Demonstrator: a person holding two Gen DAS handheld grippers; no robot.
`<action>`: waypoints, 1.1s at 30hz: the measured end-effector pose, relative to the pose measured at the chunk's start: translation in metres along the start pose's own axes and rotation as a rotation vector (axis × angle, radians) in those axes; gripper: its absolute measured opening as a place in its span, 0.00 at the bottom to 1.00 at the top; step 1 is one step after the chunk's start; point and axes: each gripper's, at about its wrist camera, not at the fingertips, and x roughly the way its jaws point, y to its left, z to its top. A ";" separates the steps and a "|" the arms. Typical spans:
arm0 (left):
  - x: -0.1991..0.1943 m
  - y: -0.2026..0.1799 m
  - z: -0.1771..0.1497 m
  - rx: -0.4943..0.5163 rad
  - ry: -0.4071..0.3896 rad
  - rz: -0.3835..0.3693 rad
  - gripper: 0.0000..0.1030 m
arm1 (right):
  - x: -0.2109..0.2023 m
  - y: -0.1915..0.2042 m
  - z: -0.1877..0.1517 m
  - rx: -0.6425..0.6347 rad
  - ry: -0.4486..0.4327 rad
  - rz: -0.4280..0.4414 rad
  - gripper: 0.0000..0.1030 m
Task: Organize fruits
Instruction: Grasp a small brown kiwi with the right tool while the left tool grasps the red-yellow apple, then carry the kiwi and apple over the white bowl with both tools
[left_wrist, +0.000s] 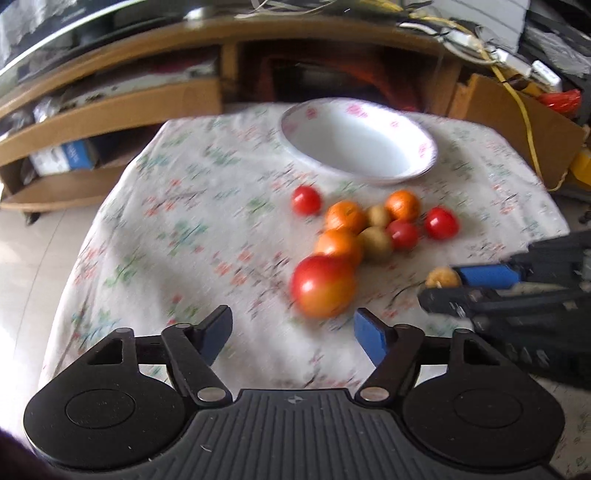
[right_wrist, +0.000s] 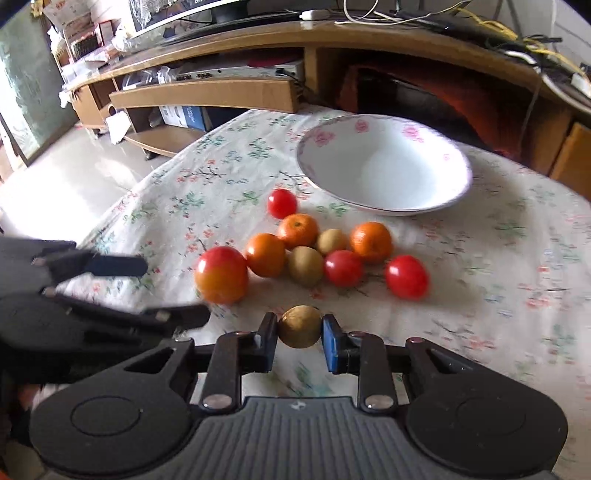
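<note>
A white bowl (left_wrist: 360, 146) with a pink flower rim stands at the far side of the cloth-covered table; it also shows in the right wrist view (right_wrist: 384, 166). In front of it lies a cluster of fruit: a big red-orange apple (left_wrist: 322, 286) (right_wrist: 221, 275), three oranges (right_wrist: 298, 230), several red tomatoes (right_wrist: 406, 277) and two brown longans (right_wrist: 306, 266). My right gripper (right_wrist: 299, 328) is shut on a small brown longan (right_wrist: 299, 326) (left_wrist: 442, 277), just above the cloth. My left gripper (left_wrist: 293, 328) is open and empty, just short of the apple.
A floral tablecloth (right_wrist: 498, 258) covers the table. A wooden TV stand (right_wrist: 236, 48) with shelves, boxes and cables stands behind. A cardboard box (left_wrist: 517, 122) sits at the back right. Pale tiled floor (right_wrist: 74, 177) lies to the left.
</note>
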 end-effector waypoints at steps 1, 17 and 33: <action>0.002 -0.003 0.004 0.008 -0.007 -0.010 0.71 | -0.006 -0.002 -0.001 -0.001 0.001 -0.004 0.17; 0.033 -0.013 0.015 -0.023 0.063 -0.059 0.49 | -0.040 -0.022 -0.011 0.069 -0.029 -0.014 0.17; 0.012 -0.024 0.039 -0.010 0.012 -0.126 0.49 | -0.040 -0.033 0.012 0.130 -0.066 -0.027 0.17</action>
